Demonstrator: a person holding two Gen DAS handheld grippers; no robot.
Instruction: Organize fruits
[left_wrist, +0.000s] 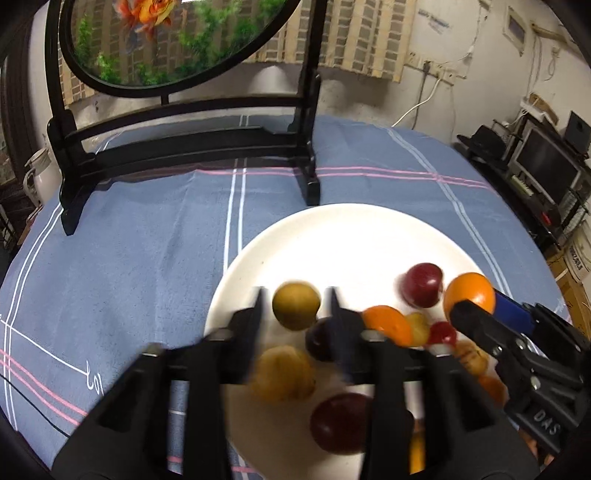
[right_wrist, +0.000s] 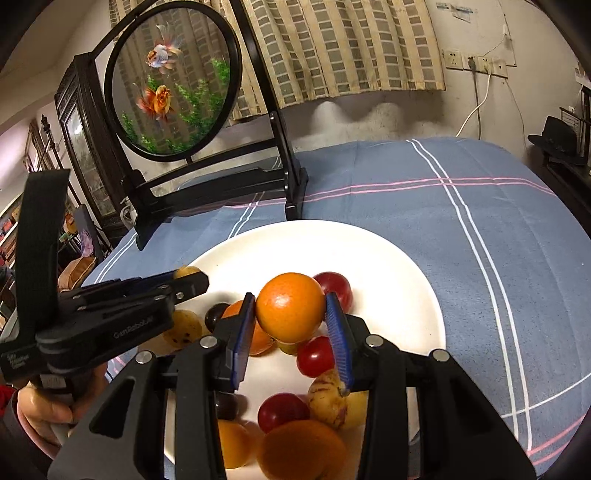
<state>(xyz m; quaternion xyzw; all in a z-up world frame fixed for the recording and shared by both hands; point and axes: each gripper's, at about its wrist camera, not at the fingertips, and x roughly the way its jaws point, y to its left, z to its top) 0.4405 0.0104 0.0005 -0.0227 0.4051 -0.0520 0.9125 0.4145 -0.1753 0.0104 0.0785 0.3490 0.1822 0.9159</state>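
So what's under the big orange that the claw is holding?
Under the big round orange sit a small red fruit and another orange fruit on the white plate. Anything directly beneath it is hidden.

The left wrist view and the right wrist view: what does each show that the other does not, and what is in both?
Only the left wrist view shows the left gripper from behind, jaws open around a yellow-green fruit, and the black shelf with screens.

Only the right wrist view shows the right gripper from behind, jaws closed on the orange, the wall sockets, and the person's hand.

Both show the white plate, the blue cloth and the round goldfish screen.
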